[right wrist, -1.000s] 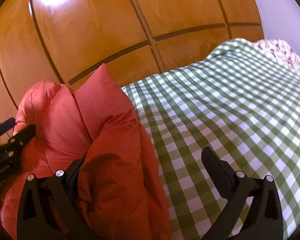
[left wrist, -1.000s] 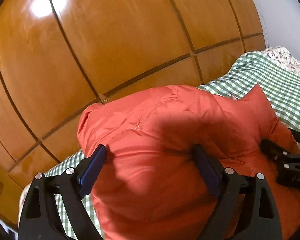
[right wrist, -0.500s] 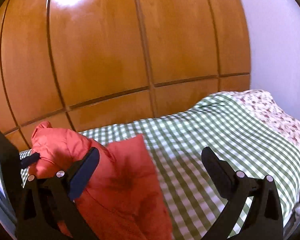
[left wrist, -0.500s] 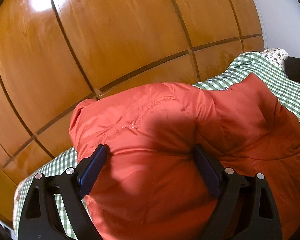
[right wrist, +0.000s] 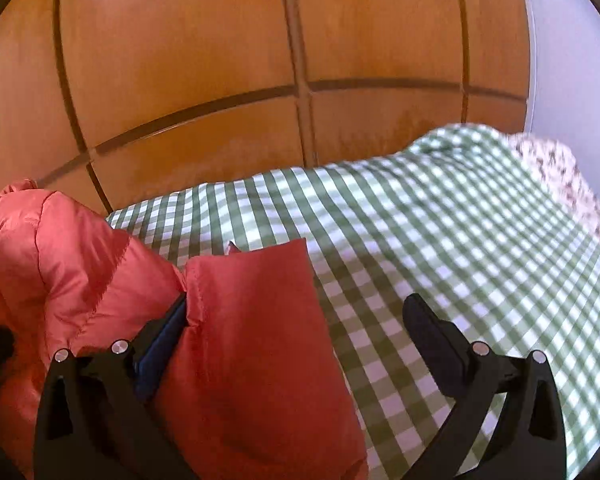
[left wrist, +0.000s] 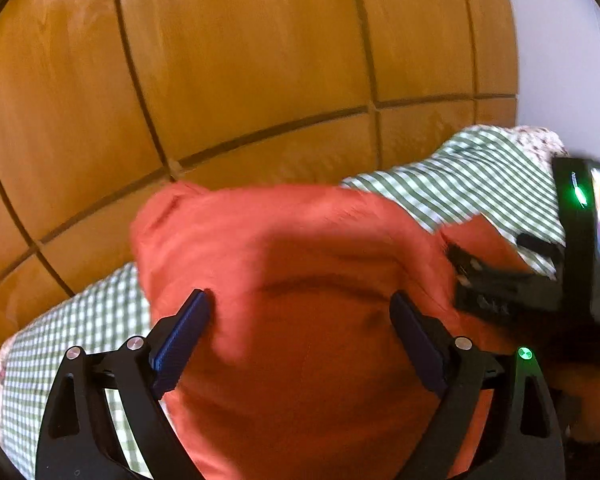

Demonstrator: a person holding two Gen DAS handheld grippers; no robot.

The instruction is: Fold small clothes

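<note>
Two grippers at one orange jacket

One puffy orange jacket (left wrist: 300, 288), bunched up on the green-checked bedspread (right wrist: 440, 232), at its end nearest the wooden panelling. Quilted, shiny fabric; stitched seams visible on the bulging part at far left in the right wrist view (right wrist: 60, 264). Flat rectangular flap (right wrist: 256, 320) of the same fabric lying toward the open bedspread, its far corner resting on the checks.

Left gripper (left wrist: 300, 332) pushed into the jacket's bulk: jaws spread wide, blue pads (left wrist: 180, 336) on either side of the mound, fabric filling the gap between them. Pressing or merely straddling: cannot tell, the view being blurred.

Right gripper (right wrist: 296, 344) on the jacket's bedspread side: jaws spread wide, left finger's blue pad (right wrist: 160, 344) tucked into the crease between the bulging part and the flap, right finger (right wrist: 432, 328) clear of the jacket, over bare checks. Nothing pinched. Seen from the left wrist view as a black body (left wrist: 540, 280) touching the jacket's right edge, green light lit on its housing.

Beyond the jacket, glossy wooden panelling (right wrist: 220, 60) with dark grooves. Farther off along the bedspread, a floral fabric (right wrist: 560, 176) at its far edge, against a pale wall (right wrist: 572, 60).
</note>
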